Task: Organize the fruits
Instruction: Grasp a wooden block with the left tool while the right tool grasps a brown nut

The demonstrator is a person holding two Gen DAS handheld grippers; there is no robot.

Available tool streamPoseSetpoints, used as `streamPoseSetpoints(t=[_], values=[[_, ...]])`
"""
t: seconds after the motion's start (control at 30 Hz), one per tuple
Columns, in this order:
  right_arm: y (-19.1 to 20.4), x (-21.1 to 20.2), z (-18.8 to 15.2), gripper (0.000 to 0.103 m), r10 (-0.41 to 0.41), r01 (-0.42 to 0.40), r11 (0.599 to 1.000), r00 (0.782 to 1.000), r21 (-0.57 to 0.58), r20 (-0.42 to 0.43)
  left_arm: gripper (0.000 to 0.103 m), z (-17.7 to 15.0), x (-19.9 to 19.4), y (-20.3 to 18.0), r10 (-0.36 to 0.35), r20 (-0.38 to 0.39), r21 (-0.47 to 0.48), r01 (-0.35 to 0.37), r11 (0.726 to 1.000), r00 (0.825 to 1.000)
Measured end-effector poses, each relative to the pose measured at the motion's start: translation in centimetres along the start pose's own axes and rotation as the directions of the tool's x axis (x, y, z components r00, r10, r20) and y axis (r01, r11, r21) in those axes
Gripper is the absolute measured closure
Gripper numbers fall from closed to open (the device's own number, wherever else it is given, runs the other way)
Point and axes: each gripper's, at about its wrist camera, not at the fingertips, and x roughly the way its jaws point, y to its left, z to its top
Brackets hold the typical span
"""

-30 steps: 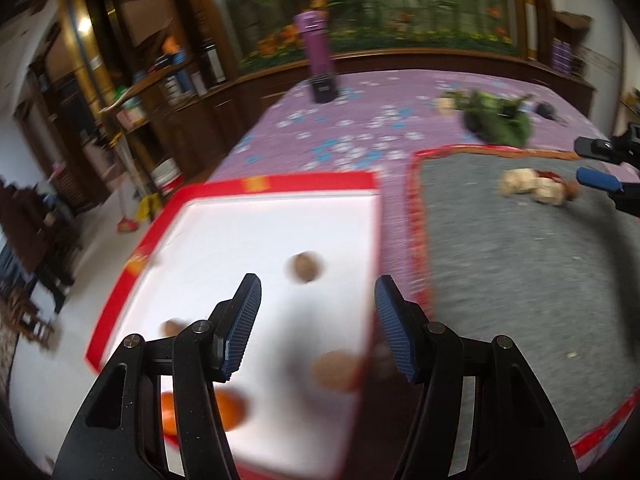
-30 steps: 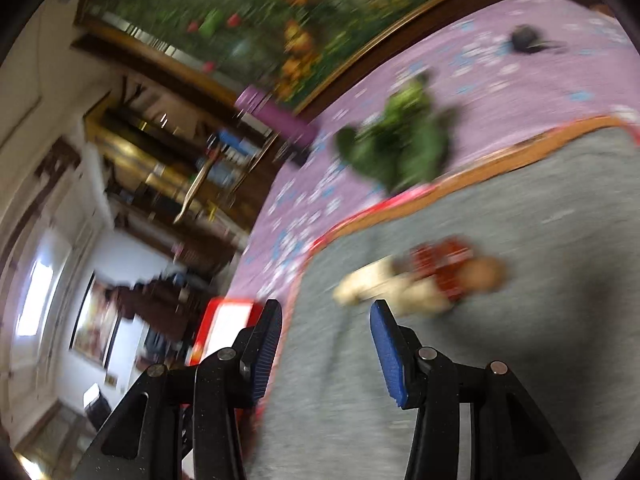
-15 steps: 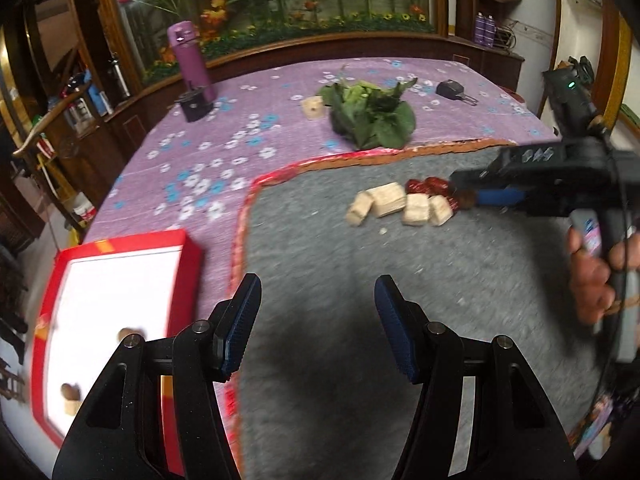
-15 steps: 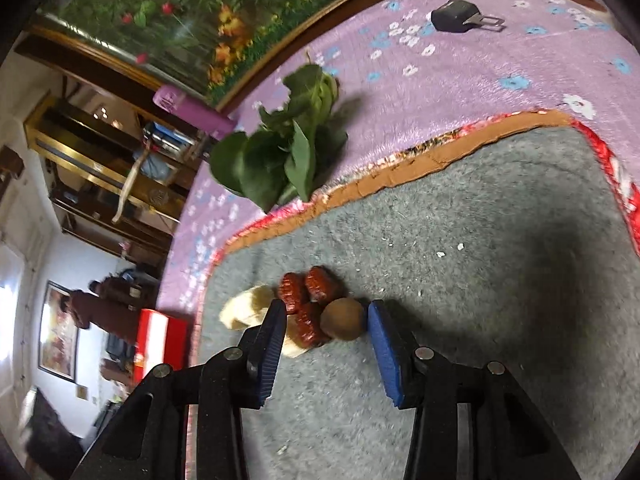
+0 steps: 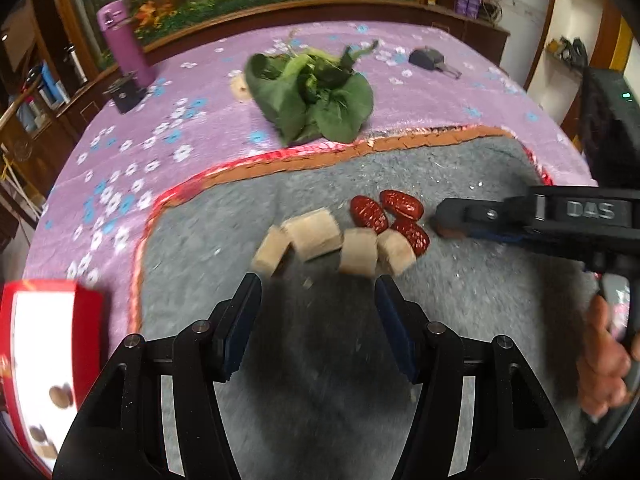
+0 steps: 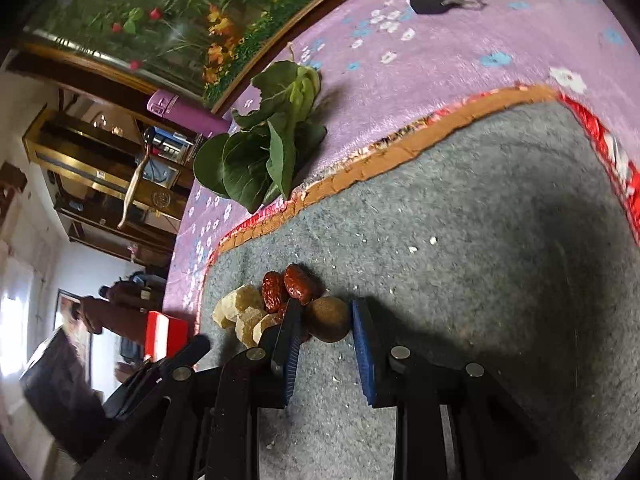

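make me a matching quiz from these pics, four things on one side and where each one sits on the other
Things:
1 red dates
2 leafy greens
3 round brown fruit
4 purple bottle

Places:
A on the purple cloth beside the grey mat
B between the right hand-held gripper fingers
C far edge of the table
D on the grey mat, beside the tan cubes

Pairs: 1-D, 2-A, 3-B, 4-C

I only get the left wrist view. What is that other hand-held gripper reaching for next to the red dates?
Observer: A round brown fruit. The right hand-held gripper has just been closing its jaws, and the fruit sits between them.
Visitor: Is it gripped yet?
Observer: It looks so. In the right wrist view both blue pads touch its sides.
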Motion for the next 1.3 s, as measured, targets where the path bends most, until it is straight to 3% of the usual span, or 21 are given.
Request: streamPoseSetpoints(t=[0.13, 0.4, 0.6, 0.87, 1.1, 1.3], values=[[-0.6, -0.2, 0.2, 0.078, 0.04, -0.039, 0.998, 0.999, 0.048, -0.016, 0.044, 1.0, 0.8, -1.0, 0.041, 0.009, 0.058, -0.042, 0.997, 0.999], [-0.5, -0.4, 0.0, 0.078, 0.042, -0.041, 0.998, 0.999, 0.05, -0.022, 0.049, 2.0, 1.2, -1.6, 0.052, 0.037, 0.113, -0.056, 0.992, 0.998], [-0.3, -0.2, 0.1, 0.078, 0.041, -0.04, 0.998, 0.999, 0.051, -0.02, 0.053, 0.7, 1.8, -1.5, 0.005, -0.002, 0.1, -0.004, 0.995, 1.0], [-0.3, -0.1, 0.1, 0.078, 0.042, -0.041, 0.998, 0.999, 0.043, -0.018, 0.085, 1.3, 2.4, -1.6, -0.082, -0.002, 0.08, 0.082, 0.993, 0.997], [-0.4, -0.3, 0.2, 0.078, 0.078, -0.078, 0.996, 0.997, 0.045, -0.008, 0.086, 0.5, 1.3, -1.5, -0.084, 0.028, 0.073, 0.082, 0.994, 0.996], [-0.2, -1.0, 0.3, 0.078, 0.113, -0.114, 0.993, 0.993, 0.038, 0.027, 0.086, -1.1, -2.1, -0.3, -0.094, 0.098, 0.029, 0.091, 0.995, 0.991]])
